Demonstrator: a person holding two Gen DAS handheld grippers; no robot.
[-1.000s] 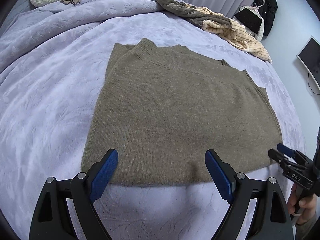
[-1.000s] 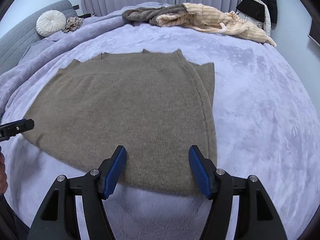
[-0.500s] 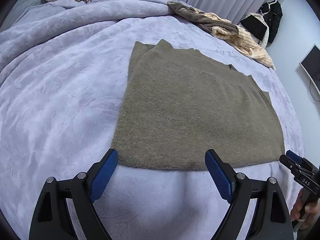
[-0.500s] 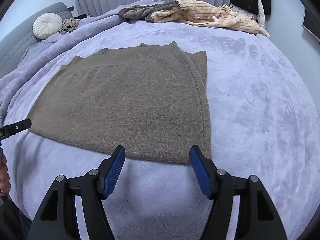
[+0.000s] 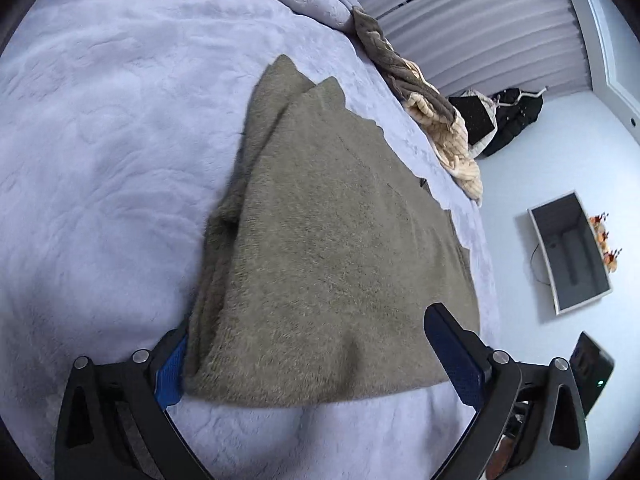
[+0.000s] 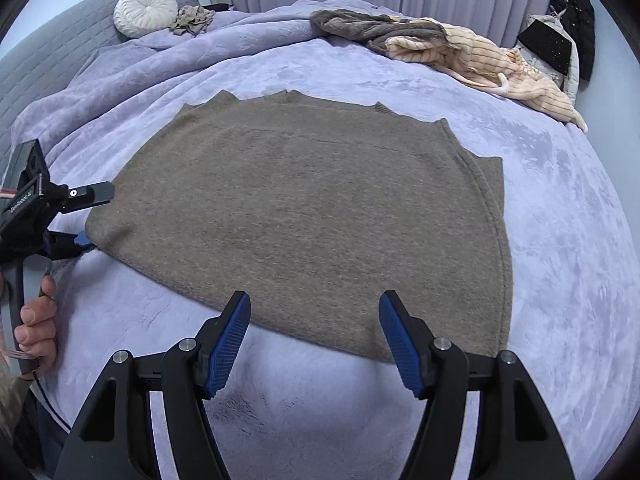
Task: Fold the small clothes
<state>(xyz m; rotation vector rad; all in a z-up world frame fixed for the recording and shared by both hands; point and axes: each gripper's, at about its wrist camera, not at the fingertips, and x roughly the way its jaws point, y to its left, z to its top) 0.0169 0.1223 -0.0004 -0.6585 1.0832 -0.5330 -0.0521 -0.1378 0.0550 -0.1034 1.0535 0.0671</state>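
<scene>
**Olive knit on the lavender bed**

The olive-brown sweater (image 6: 304, 216) lay flat on the lavender blanket (image 6: 560, 240) of the bed. The left gripper (image 5: 320, 364) stood wide, one finger under the sweater's near-left corner, the other above it. The right gripper (image 6: 316, 340) hovered wide at the near hem. Only the right view showed the round white cushion (image 6: 146, 10); only the left showed the monitor (image 5: 570, 252).

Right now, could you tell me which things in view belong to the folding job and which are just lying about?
Part of the job:
olive knit sweater
left gripper, at its corner
right gripper, open at its hem

Lying about:
striped cream garment
grey garment
round white cushion
black jacket
</scene>
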